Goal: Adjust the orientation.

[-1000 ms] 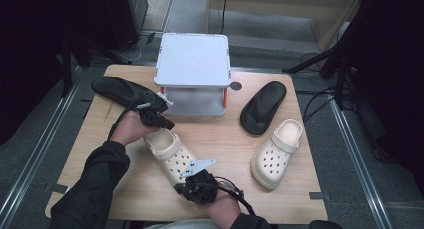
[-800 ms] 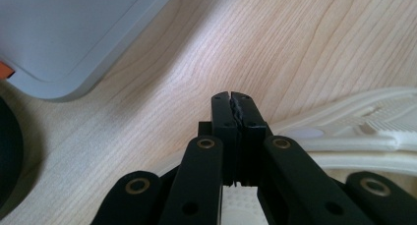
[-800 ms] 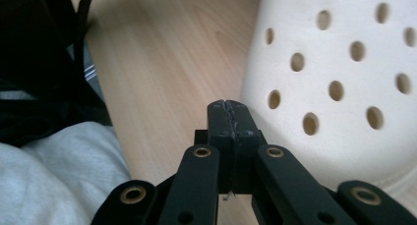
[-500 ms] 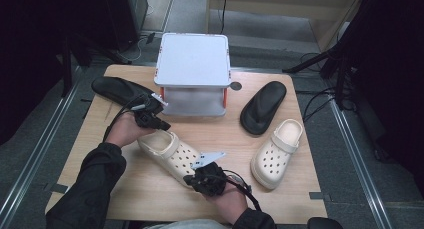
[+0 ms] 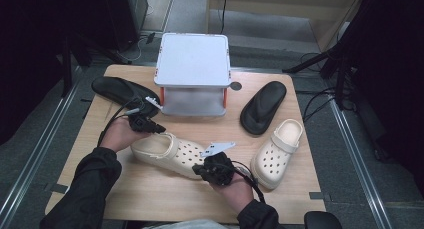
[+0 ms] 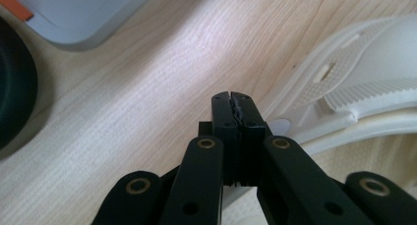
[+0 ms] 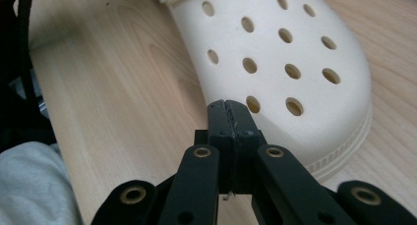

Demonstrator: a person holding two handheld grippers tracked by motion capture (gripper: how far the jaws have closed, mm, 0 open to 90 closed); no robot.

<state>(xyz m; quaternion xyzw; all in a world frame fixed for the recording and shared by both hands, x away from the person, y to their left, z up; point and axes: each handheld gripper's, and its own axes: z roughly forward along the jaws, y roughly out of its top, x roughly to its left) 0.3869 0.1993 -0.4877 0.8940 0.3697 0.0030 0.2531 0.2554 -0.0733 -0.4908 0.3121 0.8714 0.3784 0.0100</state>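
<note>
A cream perforated clog [image 5: 167, 151] lies across the middle of the wooden table [image 5: 100, 189], heel to the left and toe to the right. My left gripper [image 5: 152, 125] is shut with nothing in it, its tip [image 6: 232, 99] just beside the clog's heel strap [image 6: 354, 87]. My right gripper [image 5: 202, 169] is also shut and holds nothing. Its tip [image 7: 227, 109] rests against the side of the clog's toe [image 7: 275, 48]. The matching cream clog [image 5: 277, 146] lies at the right, toe toward the front edge.
A grey lidded stand [image 5: 192, 71] with orange corners sits at the back centre. One black shoe [image 5: 117, 89] lies at the back left behind my left hand, another black shoe [image 5: 262, 106] at the back right. Cables trail from both grippers.
The middle clog has turned to lie more crosswise on the table. My right gripper moved up and to the right along its toe; my left gripper shifted slightly at the heel.
</note>
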